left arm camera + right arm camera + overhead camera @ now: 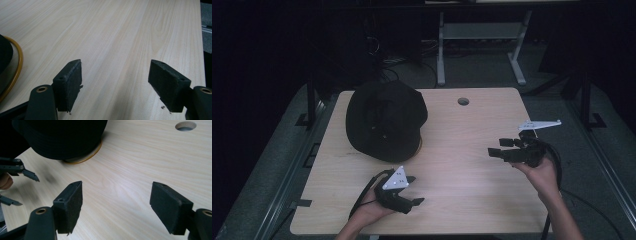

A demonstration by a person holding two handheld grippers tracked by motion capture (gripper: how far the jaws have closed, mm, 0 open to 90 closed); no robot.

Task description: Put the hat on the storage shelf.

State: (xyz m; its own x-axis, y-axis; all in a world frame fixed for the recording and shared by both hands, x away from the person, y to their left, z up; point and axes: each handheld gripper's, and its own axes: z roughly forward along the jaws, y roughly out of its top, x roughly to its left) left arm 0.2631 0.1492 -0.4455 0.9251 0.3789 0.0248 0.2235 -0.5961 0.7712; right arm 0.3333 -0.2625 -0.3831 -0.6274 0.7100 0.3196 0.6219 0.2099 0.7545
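A black hat [384,120] lies on the back left of the light wooden table [472,130], with a yellow ring [419,145] showing under its near edge. My left gripper [416,190] hovers in front of the hat, open, with bare wood between its jaws [115,82]; the hat's edge [3,52] and the ring [18,62] sit at the left. My right gripper [495,146] is held at the table's right side, pointing left, open and empty [116,205]. The right gripper view looks toward the hat [62,137], the ring [85,157] and the left gripper [28,192].
A round cable hole [463,101] is cut in the table near its far edge, also in the right gripper view [185,125]. Bare wood stretches between the two grippers. A white frame leg [441,50] stands on the dark floor behind the table.
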